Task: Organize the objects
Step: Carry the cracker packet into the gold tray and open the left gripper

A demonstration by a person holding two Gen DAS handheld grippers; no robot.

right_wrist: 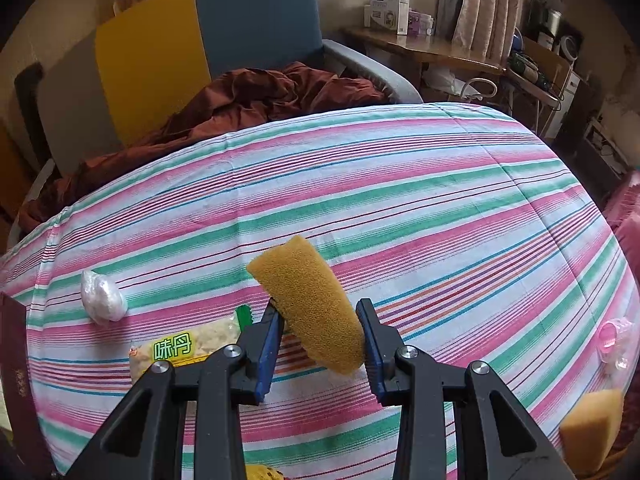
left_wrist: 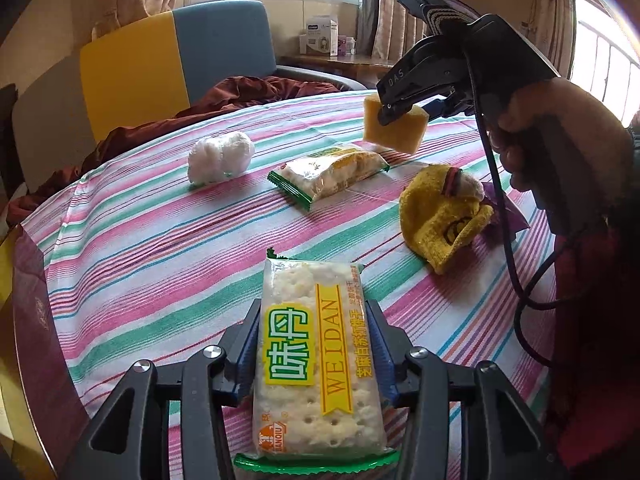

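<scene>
Behind the striped tablecloth [right_wrist: 400, 184] stands an armchair [right_wrist: 224, 28] with a yellow and blue back, a rumpled rust-red blanket [right_wrist: 256, 96] heaped on its seat. Farther back, a white box [right_wrist: 386, 8] sits on a wooden side table [right_wrist: 432, 46] beside patterned curtains [right_wrist: 488, 4].

We see black plastic left gripper [left_wrist: 316, 344]: blue pads, silver screws | black right gripper [left_wrist: 396, 114]: white "DAS" lettering, black cable trailing | bare-skinned right hand [left_wrist: 532, 136], red sleeve.
</scene>
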